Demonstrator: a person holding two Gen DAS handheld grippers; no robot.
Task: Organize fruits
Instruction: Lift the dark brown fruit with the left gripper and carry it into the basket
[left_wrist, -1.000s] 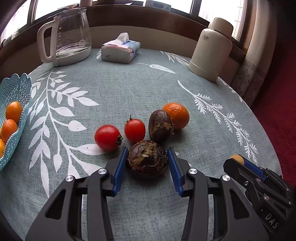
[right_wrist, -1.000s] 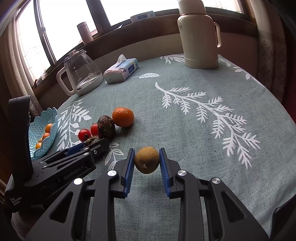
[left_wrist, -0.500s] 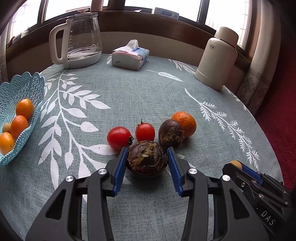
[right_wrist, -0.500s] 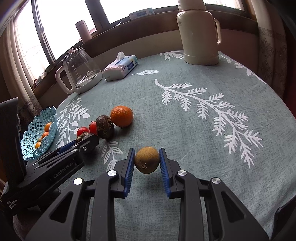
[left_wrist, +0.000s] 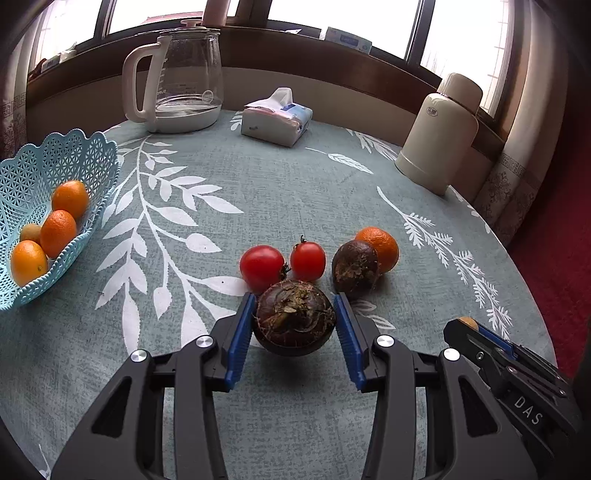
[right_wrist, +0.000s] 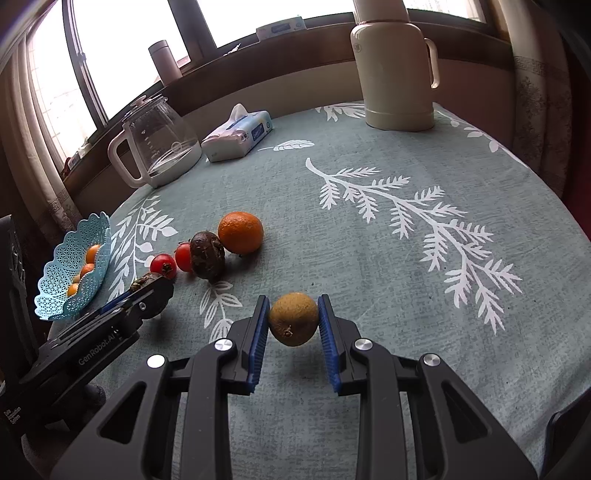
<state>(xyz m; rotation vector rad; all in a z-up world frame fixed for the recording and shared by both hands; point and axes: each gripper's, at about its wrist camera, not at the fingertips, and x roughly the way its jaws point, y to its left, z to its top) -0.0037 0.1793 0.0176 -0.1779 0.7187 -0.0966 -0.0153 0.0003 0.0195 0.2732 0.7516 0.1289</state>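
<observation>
My left gripper (left_wrist: 294, 325) is shut on a dark purple fruit (left_wrist: 293, 322) and holds it just above the tablecloth. Behind it lie two red tomatoes (left_wrist: 261, 266) (left_wrist: 307, 260), a second dark purple fruit (left_wrist: 354, 267) and an orange (left_wrist: 380, 248). My right gripper (right_wrist: 293, 321) is shut on a brownish-yellow round fruit (right_wrist: 293, 323), also lifted off the cloth. A light blue lattice basket (left_wrist: 85, 158) at the left table edge holds several small oranges (left_wrist: 59, 232). In the right wrist view the basket (right_wrist: 62, 299) sits at far left, beyond the left gripper (right_wrist: 147, 291).
A glass kettle (left_wrist: 177, 81), a tissue pack (left_wrist: 275, 120) and a cream thermos (left_wrist: 441, 133) stand along the table's far side. The round table's edge curves close at the right, with a red floor beyond. Windows run behind.
My left gripper has lifted and drawn back with the dark purple fruit, bringing the basket more into view. The right gripper has risen slightly with its fruit.
</observation>
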